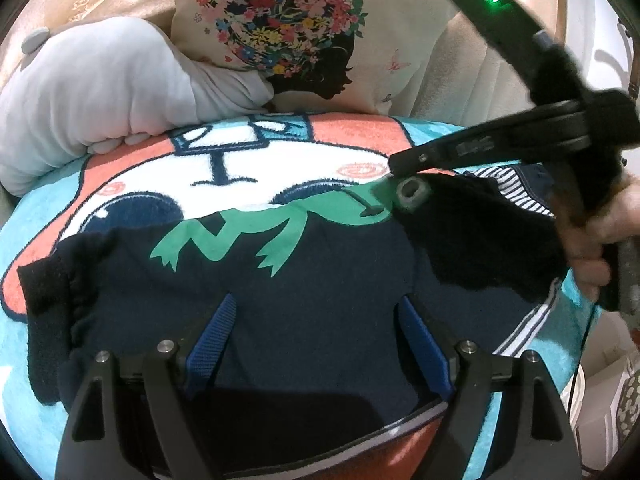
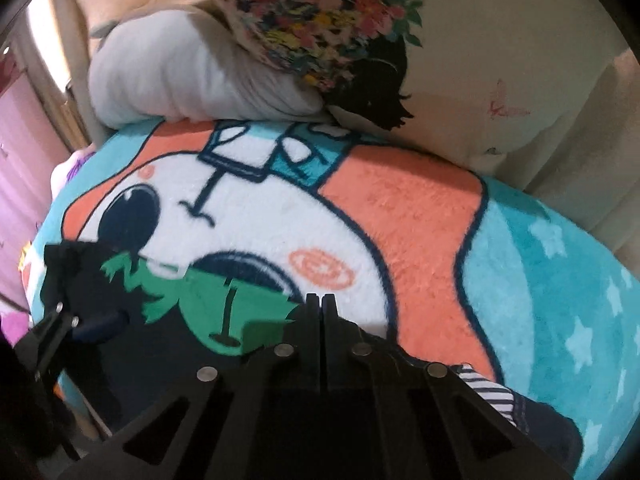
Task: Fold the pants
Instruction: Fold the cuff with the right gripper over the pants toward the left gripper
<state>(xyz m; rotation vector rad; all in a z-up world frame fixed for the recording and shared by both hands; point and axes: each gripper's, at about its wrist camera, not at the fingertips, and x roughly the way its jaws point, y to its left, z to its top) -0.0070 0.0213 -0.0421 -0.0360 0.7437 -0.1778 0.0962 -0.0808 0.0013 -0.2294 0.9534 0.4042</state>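
Dark navy pants (image 1: pixel 304 300) with a green frog print (image 1: pixel 256 228) lie on a cartoon blanket (image 1: pixel 248 164). My left gripper (image 1: pixel 316 304) is open, its blue-padded fingers (image 1: pixel 218 328) resting over the middle of the pants. My right gripper (image 1: pixel 404 168) reaches in from the right, shut on the pants' edge by the frog's eye, with the striped waistband lining (image 1: pixel 516 188) turned up beside it. In the right wrist view the gripper (image 2: pixel 322 300) has its jaws pressed together over the pants (image 2: pixel 168 344), right next to the frog (image 2: pixel 224 300). The pinched cloth itself is hidden.
A floral-print pillow (image 1: pixel 304 28) and a white plush cushion (image 1: pixel 104 80) lie at the back of the bed. The teal starred part of the blanket (image 2: pixel 560 304) spreads to the right. Pink furniture (image 2: pixel 20 168) stands off the left side.
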